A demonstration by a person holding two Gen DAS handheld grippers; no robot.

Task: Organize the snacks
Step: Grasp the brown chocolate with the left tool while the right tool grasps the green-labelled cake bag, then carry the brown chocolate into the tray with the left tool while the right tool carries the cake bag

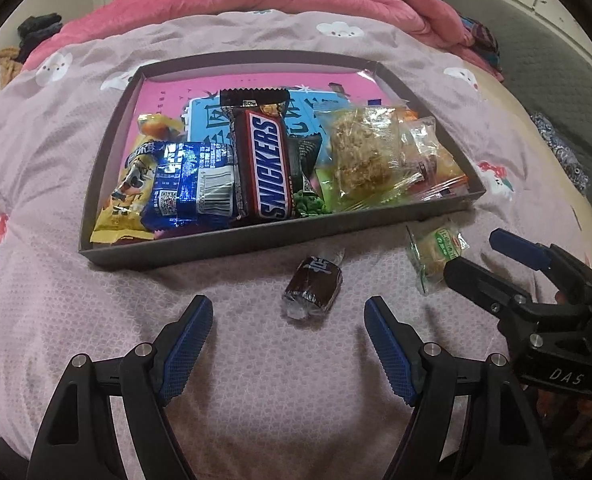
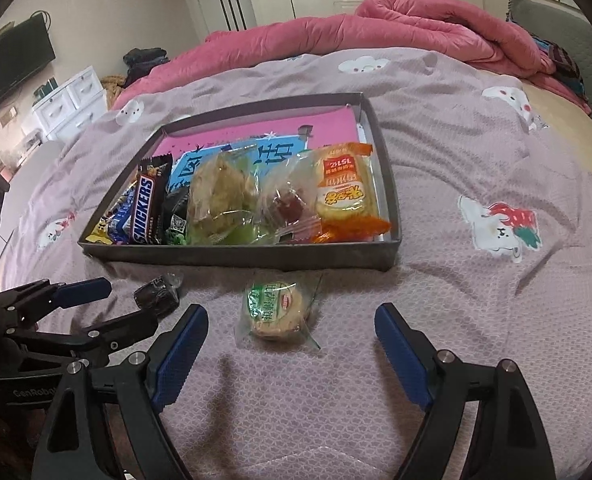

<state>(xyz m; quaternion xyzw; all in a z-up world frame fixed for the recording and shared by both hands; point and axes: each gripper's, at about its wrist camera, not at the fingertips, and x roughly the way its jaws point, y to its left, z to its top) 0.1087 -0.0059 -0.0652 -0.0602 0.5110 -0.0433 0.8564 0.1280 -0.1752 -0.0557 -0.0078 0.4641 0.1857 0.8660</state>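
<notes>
From the left wrist, the left gripper [image 1: 287, 314] hangs wide open and empty, the dark wrapped cake [image 1: 313, 286] lying on the bedspread [image 1: 55, 300] just ahead, outside the tray [image 1: 231, 244]; its slick wrapper could slip; from the right wrist, the right gripper [image 2: 291, 322] gapes empty around the green-labelled biscuit [image 2: 275, 312]; squeezing may crush it.
</notes>
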